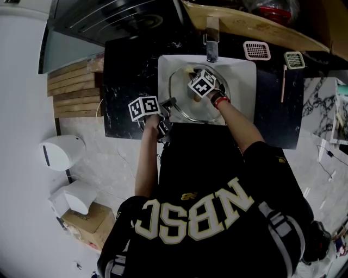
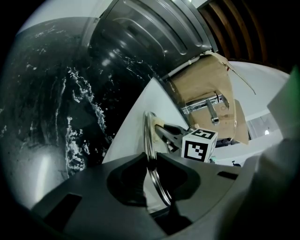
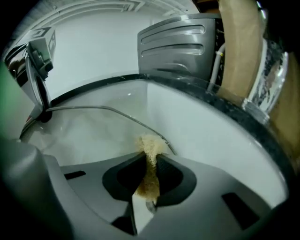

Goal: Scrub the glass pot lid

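The glass pot lid (image 1: 182, 87) stands tilted in the white sink (image 1: 239, 73). My left gripper (image 1: 167, 104) is at the lid's left edge. In the left gripper view its jaws (image 2: 151, 164) are shut on the lid's metal rim (image 2: 151, 140), which rises edge-on between them. My right gripper (image 1: 194, 98) hangs over the middle of the lid. It is shut on a yellowish sponge (image 3: 150, 147), and the right gripper (image 3: 151, 161) presses the sponge against the lid's rim (image 3: 117, 112). The sponge (image 2: 157, 123) also shows against the lid in the left gripper view.
A faucet (image 1: 211, 49) stands at the sink's far side. Black speckled counter (image 1: 125, 65) surrounds the sink. Two small grated trays (image 1: 256, 50) (image 1: 294, 59) lie at the back right. A wooden board (image 1: 70, 89) sits left of the counter, below a steel appliance (image 1: 109, 16).
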The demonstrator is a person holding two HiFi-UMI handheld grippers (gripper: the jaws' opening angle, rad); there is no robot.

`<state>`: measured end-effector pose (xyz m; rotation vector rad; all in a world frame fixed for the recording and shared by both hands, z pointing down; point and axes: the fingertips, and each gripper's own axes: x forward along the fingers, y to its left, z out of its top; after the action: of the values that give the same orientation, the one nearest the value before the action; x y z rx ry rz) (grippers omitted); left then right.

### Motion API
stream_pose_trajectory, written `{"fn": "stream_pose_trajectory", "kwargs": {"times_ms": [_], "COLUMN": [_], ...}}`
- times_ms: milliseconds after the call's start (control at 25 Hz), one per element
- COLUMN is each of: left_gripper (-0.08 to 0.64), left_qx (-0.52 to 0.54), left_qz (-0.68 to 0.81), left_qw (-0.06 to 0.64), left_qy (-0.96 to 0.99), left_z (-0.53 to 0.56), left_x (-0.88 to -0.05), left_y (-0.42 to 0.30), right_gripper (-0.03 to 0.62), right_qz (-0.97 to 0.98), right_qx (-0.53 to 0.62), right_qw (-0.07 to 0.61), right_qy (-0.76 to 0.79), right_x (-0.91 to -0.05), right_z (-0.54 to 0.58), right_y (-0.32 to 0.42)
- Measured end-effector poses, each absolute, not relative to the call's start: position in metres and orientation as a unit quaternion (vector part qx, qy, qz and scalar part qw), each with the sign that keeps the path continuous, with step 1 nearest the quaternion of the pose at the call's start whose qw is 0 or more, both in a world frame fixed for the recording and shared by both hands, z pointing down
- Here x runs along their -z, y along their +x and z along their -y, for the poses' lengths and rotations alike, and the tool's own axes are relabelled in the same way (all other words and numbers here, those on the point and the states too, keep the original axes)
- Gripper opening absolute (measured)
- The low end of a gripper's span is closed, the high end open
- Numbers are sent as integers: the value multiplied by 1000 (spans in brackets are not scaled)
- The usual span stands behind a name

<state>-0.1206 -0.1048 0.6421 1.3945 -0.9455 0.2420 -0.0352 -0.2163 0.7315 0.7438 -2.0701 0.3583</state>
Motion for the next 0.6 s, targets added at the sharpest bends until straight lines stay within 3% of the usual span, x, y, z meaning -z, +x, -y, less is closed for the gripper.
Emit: {"fn": "stream_pose_trajectory", "kwargs": {"times_ms": [600], "left_gripper": [75], "left_qx": [-119], "left_qz": [413], "left_qw": [648], "left_qy": [629], "left_z": [103], "left_x": [-640], "left_y": [-117], "right_gripper": [66], "right_qz": [771], "right_qx": [-170], "right_qw": [513], "right_qy": [338], "right_x": [-756], "right_z": [213], "right_y": [61]}}
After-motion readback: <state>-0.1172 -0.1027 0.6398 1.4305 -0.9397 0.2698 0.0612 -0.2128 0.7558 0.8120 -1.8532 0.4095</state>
